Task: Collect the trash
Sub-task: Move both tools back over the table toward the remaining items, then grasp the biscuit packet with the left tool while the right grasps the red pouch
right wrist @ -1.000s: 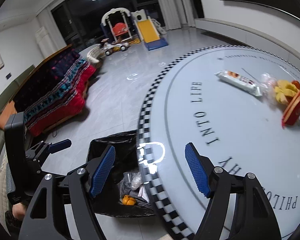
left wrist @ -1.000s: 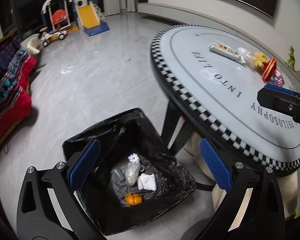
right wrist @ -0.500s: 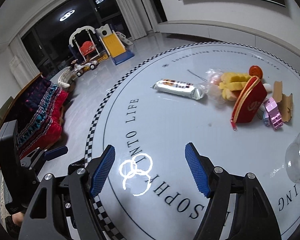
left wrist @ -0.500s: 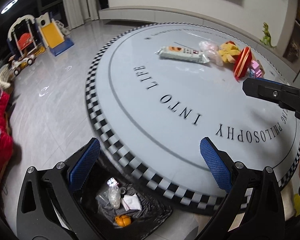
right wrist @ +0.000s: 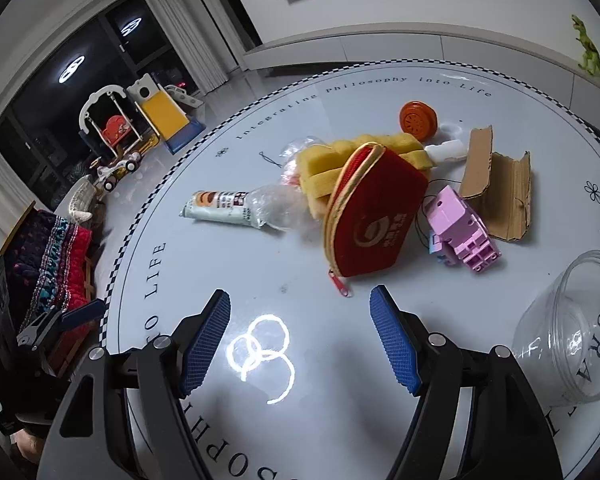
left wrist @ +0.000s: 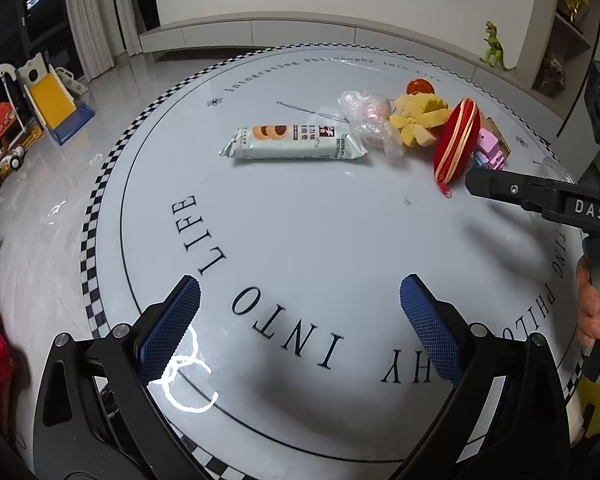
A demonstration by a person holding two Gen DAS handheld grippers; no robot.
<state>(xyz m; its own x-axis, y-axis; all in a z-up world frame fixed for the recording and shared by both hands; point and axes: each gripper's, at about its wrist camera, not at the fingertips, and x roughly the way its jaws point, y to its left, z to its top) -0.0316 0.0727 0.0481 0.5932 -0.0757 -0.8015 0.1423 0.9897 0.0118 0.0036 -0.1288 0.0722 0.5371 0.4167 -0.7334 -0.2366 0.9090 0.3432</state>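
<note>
Both the left tool point(left wrist: 300, 308) and right tool point(right wrist: 300, 332) hung spread wide and empty above the surface point(left wrist: 300, 232); the biscuit wrapper point(left wrist: 294, 142) (beside crumpled plastic point(left wrist: 370, 120)) lay well ahead.

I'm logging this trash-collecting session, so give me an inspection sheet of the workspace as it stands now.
Surface: round white table with checkered rim, printed lettering.
Job's things: white biscuit wrapper, crumpled clear plastic bag, torn brown cardboard, clear plastic cup on its side.
Clutter: red zip pouch, yellow sponge pieces, pink toy block, orange disc.
Grippers: left gripper and right gripper open, empty, above the table.
Cables: thin black string.
Surroundings: toy slide, green dinosaur figure.
</note>
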